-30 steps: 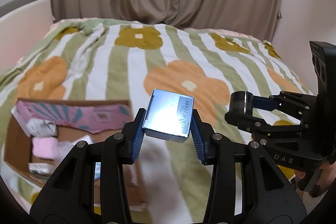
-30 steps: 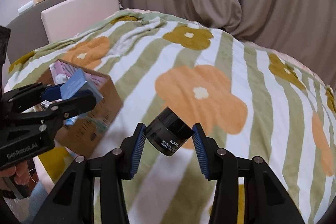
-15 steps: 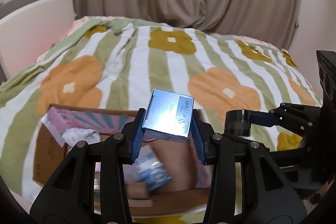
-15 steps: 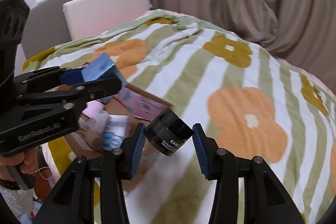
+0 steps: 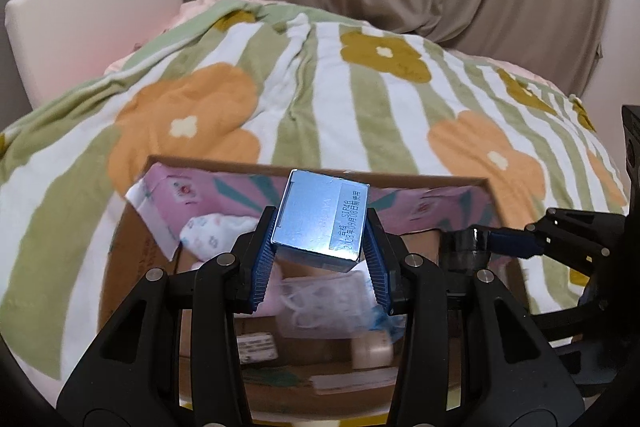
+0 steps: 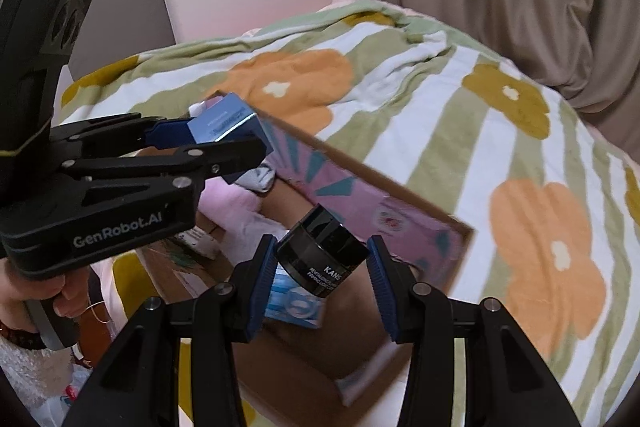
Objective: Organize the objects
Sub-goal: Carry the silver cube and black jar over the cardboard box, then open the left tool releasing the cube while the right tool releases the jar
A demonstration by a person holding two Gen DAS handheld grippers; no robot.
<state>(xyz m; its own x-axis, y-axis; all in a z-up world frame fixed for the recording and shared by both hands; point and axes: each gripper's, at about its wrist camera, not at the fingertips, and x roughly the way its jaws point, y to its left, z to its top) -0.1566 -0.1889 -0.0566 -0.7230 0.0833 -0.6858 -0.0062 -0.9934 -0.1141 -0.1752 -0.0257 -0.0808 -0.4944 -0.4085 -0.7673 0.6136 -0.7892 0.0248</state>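
Left gripper (image 5: pixel 320 247) clamps a blue box (image 5: pixel 322 217); right gripper (image 6: pixel 322 275) grips a black jar (image 6: pixel 324 253) — both above the cardboard box (image 5: pixel 400 179), contents seemingly packets — on the bed.

Glossy blue carton (image 5: pixel 320 219); shiny black jar (image 6: pixel 320 253); seemingly fleecy blanket (image 5: pixel 360 99).

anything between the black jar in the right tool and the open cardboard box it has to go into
Nothing visible blocks it. The black jar, clamped in the right tool, hangs over the open cardboard box. A blue packet lies in the box just below it; bare floor shows to the right.
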